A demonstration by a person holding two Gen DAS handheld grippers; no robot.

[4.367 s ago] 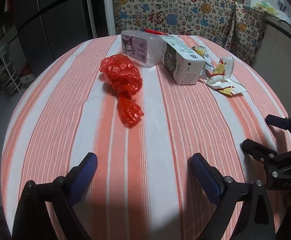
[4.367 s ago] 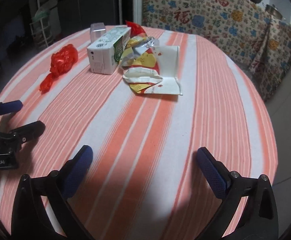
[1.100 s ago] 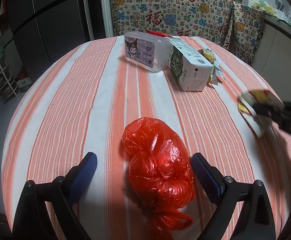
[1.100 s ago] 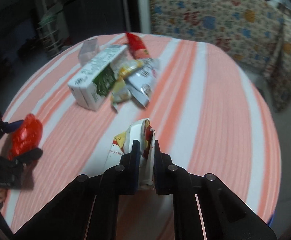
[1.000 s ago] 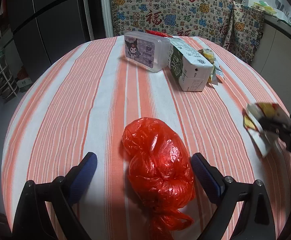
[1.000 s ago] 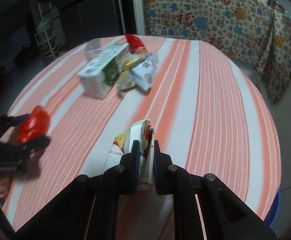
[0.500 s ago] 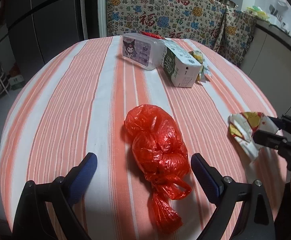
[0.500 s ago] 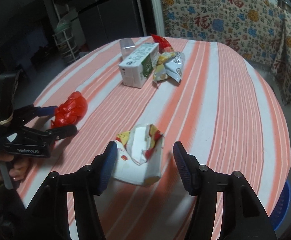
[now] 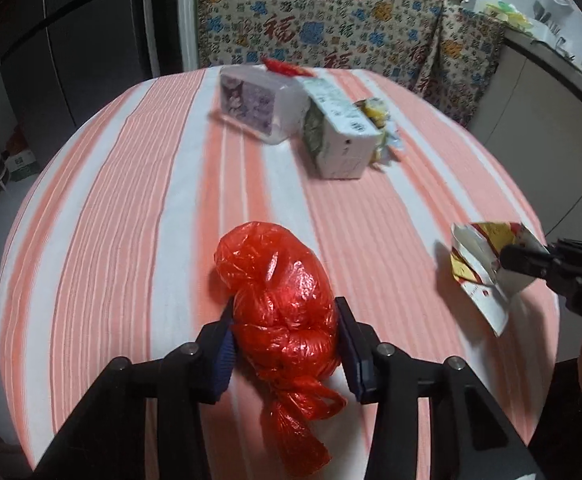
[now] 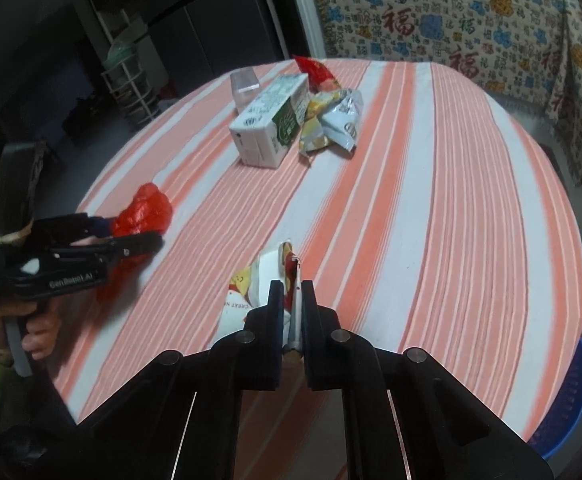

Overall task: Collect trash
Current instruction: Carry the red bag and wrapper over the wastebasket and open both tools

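A crumpled red plastic bag (image 9: 279, 288) lies near the front of the round striped table (image 9: 131, 200). My left gripper (image 9: 285, 306) is closing its jaws on the bag, and both blue pads press its sides. In the right wrist view the same bag (image 10: 143, 210) sits in the left gripper (image 10: 131, 234) at the left. My right gripper (image 10: 292, 286) is shut on a torn white, red and yellow wrapper (image 10: 259, 276) just above the cloth. The left wrist view shows that wrapper (image 9: 479, 256) and the right gripper (image 9: 511, 258) at the right edge.
A green and white carton (image 9: 339, 136) lies at the far side beside a clear box with a cartoon label (image 9: 255, 104). Crumpled snack bags (image 10: 335, 120) and a red packet (image 10: 317, 70) lie beside the carton. A blue basket (image 10: 567, 392) stands on the floor at the right.
My left jaws went from wide open around the red bag to pressing on it. My right gripper opened, left the wrapper on the table, then shut on it again.
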